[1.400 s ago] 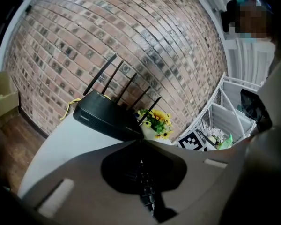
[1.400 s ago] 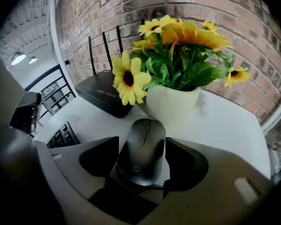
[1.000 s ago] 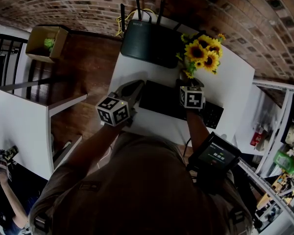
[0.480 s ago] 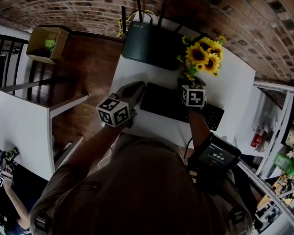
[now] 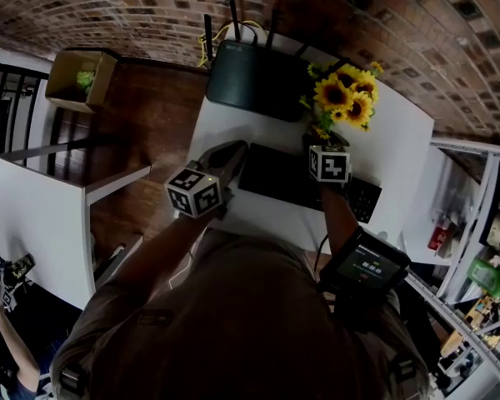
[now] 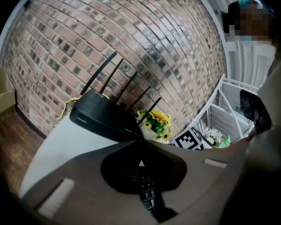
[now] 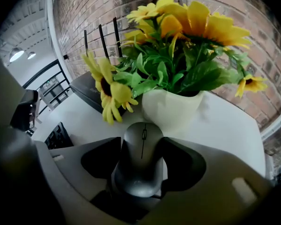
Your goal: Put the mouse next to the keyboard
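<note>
A grey mouse point(image 7: 141, 158) lies on the white table point(image 5: 233, 123) just in front of a white vase point(image 7: 171, 109) of sunflowers point(image 5: 346, 94). My right gripper point(image 7: 141, 142) points steeply down over it; its jaws have just been closing and now press on both sides of the mouse. In the head view only that gripper's marker cube point(image 5: 328, 163) shows and the mouse is hidden under it. The black keyboard point(image 5: 283, 173) runs across the table beside it. My left gripper point(image 5: 231, 148) hovers at the keyboard's left end, shut and empty.
A black router point(image 5: 254, 69) with antennas stands at the table's back edge, left of the flowers. A cardboard box point(image 5: 75, 73) sits on the wooden floor at the far left. White shelving point(image 5: 475, 223) with small items lines the right side.
</note>
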Demonstrator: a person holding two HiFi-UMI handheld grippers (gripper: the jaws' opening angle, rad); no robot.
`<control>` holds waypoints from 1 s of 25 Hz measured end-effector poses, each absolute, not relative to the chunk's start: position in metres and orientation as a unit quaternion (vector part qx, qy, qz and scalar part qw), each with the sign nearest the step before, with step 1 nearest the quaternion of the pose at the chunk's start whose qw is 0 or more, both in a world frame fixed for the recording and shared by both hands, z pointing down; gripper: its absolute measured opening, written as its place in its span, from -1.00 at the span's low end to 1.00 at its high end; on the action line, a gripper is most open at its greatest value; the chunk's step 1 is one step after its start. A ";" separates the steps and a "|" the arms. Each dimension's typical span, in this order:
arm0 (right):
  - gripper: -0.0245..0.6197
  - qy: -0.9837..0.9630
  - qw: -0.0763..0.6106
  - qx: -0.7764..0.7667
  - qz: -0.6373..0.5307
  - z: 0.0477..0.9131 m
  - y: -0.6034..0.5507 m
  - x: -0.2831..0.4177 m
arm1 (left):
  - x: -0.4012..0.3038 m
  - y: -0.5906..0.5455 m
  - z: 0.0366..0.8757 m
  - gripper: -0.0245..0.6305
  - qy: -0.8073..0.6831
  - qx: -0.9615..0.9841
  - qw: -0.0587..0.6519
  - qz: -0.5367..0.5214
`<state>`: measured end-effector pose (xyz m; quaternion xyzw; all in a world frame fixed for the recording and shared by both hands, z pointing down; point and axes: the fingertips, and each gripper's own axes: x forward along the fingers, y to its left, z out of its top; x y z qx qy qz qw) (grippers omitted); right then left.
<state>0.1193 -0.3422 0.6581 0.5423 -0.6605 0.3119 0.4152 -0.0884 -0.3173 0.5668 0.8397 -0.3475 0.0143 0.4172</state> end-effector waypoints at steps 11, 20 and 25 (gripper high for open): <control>-0.04 -0.683 0.385 0.554 0.278 0.627 -0.339 0.120 | -0.070 -0.312 0.559 -0.93 -0.325 0.853 0.408 0.017; -0.04 -0.687 0.395 0.544 0.274 0.641 -0.344 0.122 | -0.077 -0.309 0.554 -0.93 -0.335 0.853 0.399 0.012; -0.05 -0.678 0.422 0.535 0.274 0.653 -0.343 0.121 | -0.090 -0.310 0.557 -0.93 -0.347 0.849 0.399 0.010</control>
